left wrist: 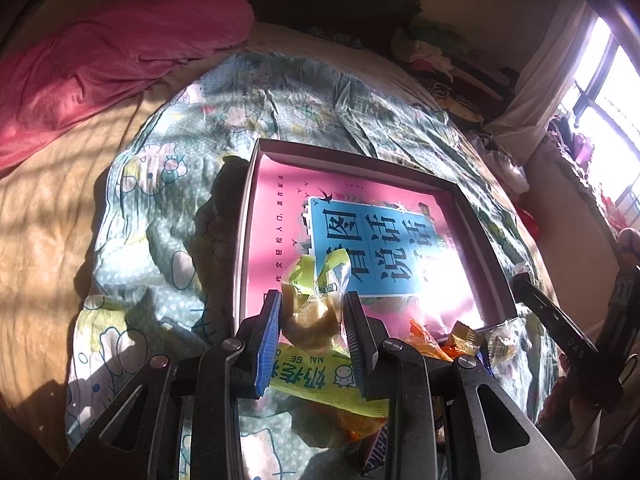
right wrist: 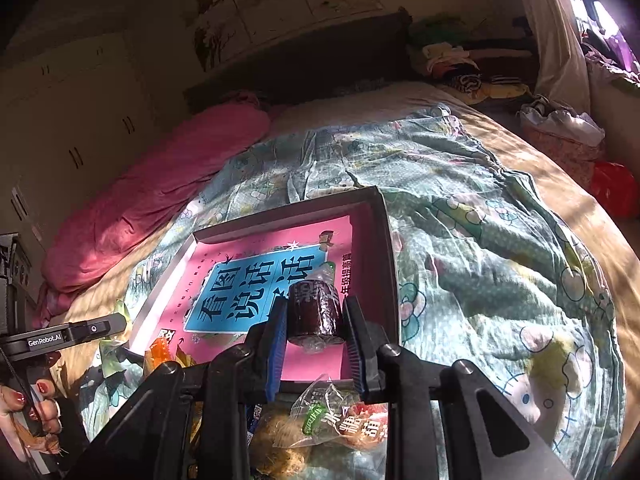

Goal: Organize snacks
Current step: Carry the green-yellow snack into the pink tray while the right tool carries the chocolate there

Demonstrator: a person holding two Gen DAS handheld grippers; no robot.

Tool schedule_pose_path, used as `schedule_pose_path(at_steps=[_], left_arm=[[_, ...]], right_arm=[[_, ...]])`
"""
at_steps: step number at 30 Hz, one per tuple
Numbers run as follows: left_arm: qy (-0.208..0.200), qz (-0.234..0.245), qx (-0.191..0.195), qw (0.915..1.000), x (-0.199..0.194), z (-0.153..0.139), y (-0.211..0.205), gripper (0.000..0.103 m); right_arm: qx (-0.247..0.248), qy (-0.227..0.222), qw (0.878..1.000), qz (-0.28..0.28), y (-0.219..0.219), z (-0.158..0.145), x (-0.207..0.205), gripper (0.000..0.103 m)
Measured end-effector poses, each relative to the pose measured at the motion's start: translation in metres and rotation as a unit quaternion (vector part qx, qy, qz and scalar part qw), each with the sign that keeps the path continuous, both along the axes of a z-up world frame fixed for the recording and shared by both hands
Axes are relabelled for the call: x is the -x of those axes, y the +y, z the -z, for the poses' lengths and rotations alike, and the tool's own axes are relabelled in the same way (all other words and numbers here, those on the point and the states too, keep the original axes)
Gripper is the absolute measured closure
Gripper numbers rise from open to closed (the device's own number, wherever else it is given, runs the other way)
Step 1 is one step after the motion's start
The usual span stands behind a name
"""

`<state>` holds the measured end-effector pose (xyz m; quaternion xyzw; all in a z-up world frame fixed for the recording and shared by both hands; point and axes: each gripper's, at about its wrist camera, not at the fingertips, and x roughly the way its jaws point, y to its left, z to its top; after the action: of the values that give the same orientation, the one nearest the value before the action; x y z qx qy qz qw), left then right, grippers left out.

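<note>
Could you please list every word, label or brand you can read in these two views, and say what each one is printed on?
"看图说话" on the blue panel of the pink book lying in the box.
"GenRobot.AI" on the left gripper body, seen from the right wrist.
"DAS" on the right gripper body, seen from the left wrist.
"NAI GE" on the yellow-green packet.
"年级提高" beside the book's blue panel; its start is hidden.
Print on the other wrappers is too small or blurred to read.

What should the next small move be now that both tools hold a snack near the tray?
Probably carry the right tool forward over the tray and release there. It is shut on the dark red snack above the near edge, while the left tool grips its green-wrapped snack likewise.
</note>
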<state>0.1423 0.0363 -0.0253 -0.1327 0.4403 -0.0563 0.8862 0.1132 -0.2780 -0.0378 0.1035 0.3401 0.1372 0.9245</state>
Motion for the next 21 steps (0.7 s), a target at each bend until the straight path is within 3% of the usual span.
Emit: schedule_pose_path(at_steps=[21], left_arm=[[0.039, -0.021, -0.037, 0.9983, -0.041, 0.032, -0.012, 0.071]], right_arm=[[0.031, 0.027, 0.999, -0.001, 0.001, 0.024, -0.016, 0.075]])
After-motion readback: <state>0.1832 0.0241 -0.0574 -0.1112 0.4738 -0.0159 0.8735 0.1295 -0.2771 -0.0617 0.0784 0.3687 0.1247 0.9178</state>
